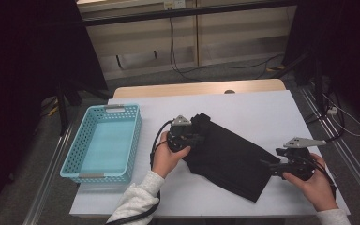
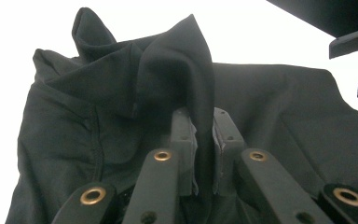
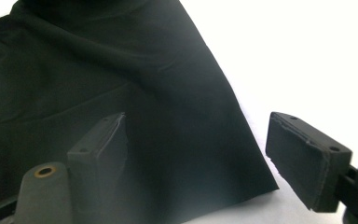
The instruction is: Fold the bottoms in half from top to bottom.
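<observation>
Left tongs (image 2: 204,154) pinch a raised fold of the black garment (image 1: 229,157) between their pads; we see the cloth standing up in a peak between the two jaws in the left gripper view. Right tongs (image 3: 200,158) stand spread, one jaw over the cloth and the other over bare white surface, with the garment's corner edge lying between them and neither pad pressing on it.

We find the garment lying on the white worktop (image 1: 258,108), right of the turquoise basket (image 1: 82,140) and well apart from it. Its long axis runs diagonally in the high view, from the bunched end at the left tongs (image 1: 194,136), farther from the person, down to the flatter end near the right tongs (image 1: 269,166), at the near right.

We cannot tell what kind of garment it is: the dark cloth swallows seams and folds. Both hands cover the gripper bodies, and the person's sleeves (image 1: 136,201) are cut off at the bottom edge.
</observation>
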### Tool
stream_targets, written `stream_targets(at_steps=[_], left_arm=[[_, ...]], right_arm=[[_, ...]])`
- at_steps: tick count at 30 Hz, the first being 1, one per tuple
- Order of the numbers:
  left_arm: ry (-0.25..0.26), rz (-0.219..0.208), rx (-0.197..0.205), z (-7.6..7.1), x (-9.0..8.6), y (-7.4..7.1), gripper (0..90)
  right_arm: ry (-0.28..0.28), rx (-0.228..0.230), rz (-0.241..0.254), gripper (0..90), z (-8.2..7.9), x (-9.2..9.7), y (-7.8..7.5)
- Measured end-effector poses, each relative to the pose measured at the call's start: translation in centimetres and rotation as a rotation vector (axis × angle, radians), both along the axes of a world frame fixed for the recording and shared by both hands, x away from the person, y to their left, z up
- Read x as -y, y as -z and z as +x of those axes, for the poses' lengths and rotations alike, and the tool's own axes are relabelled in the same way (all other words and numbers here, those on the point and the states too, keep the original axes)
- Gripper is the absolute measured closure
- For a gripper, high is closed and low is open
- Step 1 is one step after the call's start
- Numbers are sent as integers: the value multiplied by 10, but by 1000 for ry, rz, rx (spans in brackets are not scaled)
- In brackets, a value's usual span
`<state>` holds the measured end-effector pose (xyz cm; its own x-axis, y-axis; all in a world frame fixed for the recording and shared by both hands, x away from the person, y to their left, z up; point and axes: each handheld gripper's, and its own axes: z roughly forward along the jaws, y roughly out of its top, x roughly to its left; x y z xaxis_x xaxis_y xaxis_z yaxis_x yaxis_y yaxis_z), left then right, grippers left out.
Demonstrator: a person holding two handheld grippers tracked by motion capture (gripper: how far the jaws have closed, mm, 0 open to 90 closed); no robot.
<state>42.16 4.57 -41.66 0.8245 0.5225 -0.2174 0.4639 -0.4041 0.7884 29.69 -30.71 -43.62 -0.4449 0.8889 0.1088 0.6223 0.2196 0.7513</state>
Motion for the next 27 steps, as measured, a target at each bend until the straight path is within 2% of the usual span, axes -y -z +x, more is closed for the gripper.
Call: stream_targets(at_steps=[10,27], left_arm=[[39,-3,12,-8,7,-4,817],[104,17,-10,-19,22,3,815]], right_arm=[[-2,6,-5,209,0,0,0],[-7,4,-5,209,1,-3,0]])
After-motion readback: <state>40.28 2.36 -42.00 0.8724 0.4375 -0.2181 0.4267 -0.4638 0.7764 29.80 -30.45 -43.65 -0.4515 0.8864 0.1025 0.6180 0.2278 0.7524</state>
